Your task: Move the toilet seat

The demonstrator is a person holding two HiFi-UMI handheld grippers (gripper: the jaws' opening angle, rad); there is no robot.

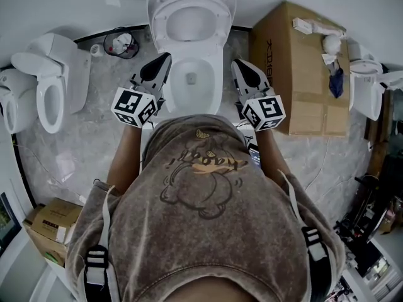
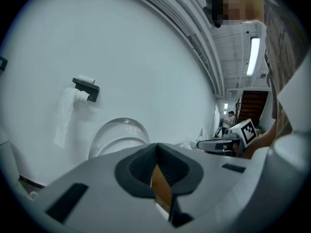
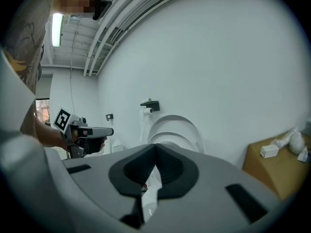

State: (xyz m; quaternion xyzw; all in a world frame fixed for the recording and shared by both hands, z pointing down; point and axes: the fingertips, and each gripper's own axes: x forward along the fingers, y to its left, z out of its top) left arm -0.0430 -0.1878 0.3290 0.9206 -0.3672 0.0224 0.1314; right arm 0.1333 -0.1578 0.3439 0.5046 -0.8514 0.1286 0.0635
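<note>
The toilet (image 1: pixel 192 61) stands at 12 o'clock. A box (image 1: pixel 302 68) sits at 2 o'clock, a bin (image 1: pixel 121 43) at 11, a second toilet (image 1: pixel 50 83) at 9.

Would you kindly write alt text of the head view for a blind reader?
A person's shut left gripper and shut right gripper flank a white ceramic toilet with its seat raised; a brown cardboard box stands at right.

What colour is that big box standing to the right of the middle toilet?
Plain brown cardboard. The box shows best in the head view.
</note>
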